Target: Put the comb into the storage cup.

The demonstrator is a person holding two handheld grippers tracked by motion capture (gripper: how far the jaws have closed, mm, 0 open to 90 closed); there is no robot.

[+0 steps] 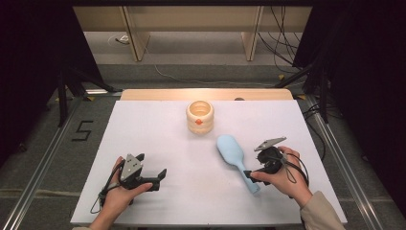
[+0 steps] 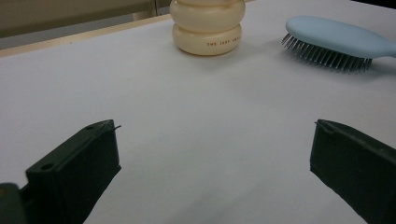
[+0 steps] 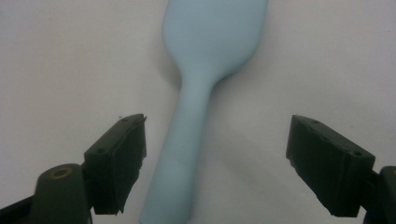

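The right gripper [image 3: 215, 158] is hovering spread around the hairbrush [image 3: 205, 70] handle; centring it before squeezing seems wise, while the left gripper [image 2: 212, 163] is waiting spread

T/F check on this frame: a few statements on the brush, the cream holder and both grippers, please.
1. The brush lies bristles down on the table. True.
2. The right gripper is shut on the brush handle. False: its jaws stand open, one on each side of the handle, with gaps showing.
3. The cream holder stands farther from the person than the brush. True.
4. The left gripper holds the holder. False: it is open over bare table, with the holder well ahead of it.
5. The brush is inside the holder. False: it lies on the table apart from it.
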